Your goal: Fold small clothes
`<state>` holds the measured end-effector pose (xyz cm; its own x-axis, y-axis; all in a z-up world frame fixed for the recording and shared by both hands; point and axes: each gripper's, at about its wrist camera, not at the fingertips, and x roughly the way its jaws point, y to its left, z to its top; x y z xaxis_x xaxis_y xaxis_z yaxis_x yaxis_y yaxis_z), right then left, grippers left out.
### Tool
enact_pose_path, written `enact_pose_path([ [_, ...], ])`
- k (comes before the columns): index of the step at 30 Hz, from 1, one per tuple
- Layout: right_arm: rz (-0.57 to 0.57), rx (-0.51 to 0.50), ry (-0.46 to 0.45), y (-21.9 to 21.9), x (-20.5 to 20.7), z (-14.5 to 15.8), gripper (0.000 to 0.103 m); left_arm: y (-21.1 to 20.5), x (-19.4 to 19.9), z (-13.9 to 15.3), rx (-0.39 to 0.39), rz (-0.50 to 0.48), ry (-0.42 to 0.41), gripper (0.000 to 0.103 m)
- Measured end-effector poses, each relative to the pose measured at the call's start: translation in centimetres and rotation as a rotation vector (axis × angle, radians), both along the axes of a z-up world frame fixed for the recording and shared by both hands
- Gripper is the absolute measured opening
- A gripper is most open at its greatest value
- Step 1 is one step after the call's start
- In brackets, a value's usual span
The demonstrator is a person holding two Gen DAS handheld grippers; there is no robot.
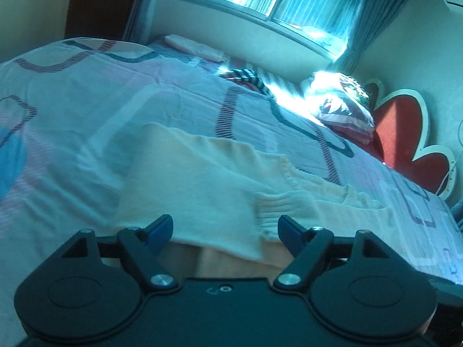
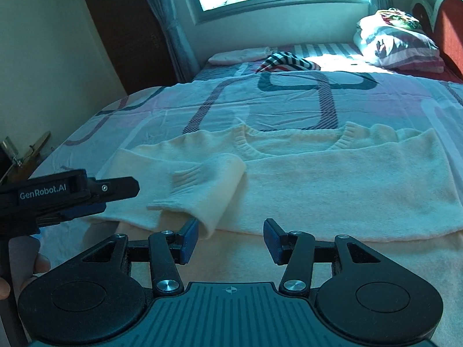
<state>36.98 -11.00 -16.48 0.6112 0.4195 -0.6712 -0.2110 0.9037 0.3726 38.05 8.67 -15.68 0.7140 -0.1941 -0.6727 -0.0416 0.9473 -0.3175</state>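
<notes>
A small cream knit sweater (image 2: 332,179) lies flat on the bed, neckline away from me, both sleeves folded in across the body. The left sleeve's ribbed cuff (image 2: 185,185) lies on the front. My right gripper (image 2: 231,237) is open and empty, just above the sweater's lower part. My left gripper (image 2: 115,190) enters from the left in the right wrist view, beside the sweater's left edge. In the left wrist view the left gripper (image 1: 225,230) is open and empty over the sweater (image 1: 208,179), with the ribbed cuff (image 1: 289,208) just ahead.
The bed has a patterned quilt (image 2: 275,98). A striped cloth (image 2: 286,62) and a pink folded item (image 2: 240,55) lie at the far end. A pile of bedding (image 2: 396,40) sits by the red headboard (image 2: 451,20). A wardrobe (image 2: 127,29) stands left.
</notes>
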Motion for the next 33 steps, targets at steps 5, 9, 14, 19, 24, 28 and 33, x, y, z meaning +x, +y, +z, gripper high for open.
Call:
enact_pose_path([
  [5,0.036,-0.116,-0.031,2.7,0.9,-0.8,0.055,1.9,-1.7,-1.1,0.071,0.061,0.021,0.078],
  [9,0.047,-0.158,-0.064,3.9,2.2,-1.2,0.055,1.8,-2.3,-1.7,0.149,0.064,0.01,0.076],
  [14,-0.017,-0.08,-0.087,2.2,2.9,0.0,0.006,0.9,-1.9,-2.0,0.213,0.057,-0.017,0.076],
  [19,-0.159,-0.001,-0.116,-2.7,2.6,2.0,0.003,-0.2,-0.6,-2.1,0.236,0.048,-0.04,0.074],
  [24,-0.276,0.001,-0.092,-8.0,2.5,2.2,0.003,-1.1,0.4,-1.8,0.241,0.039,-0.069,0.063],
  [28,-0.38,0.001,-0.026,-11.7,2.1,0.5,0.002,-1.1,0.7,-2.2,0.223,0.051,-0.05,0.045],
  [33,-0.364,0.135,0.059,-14.1,1.4,-0.8,0.007,-1.4,0.4,-2.4,0.265,0.03,-0.049,0.051],
])
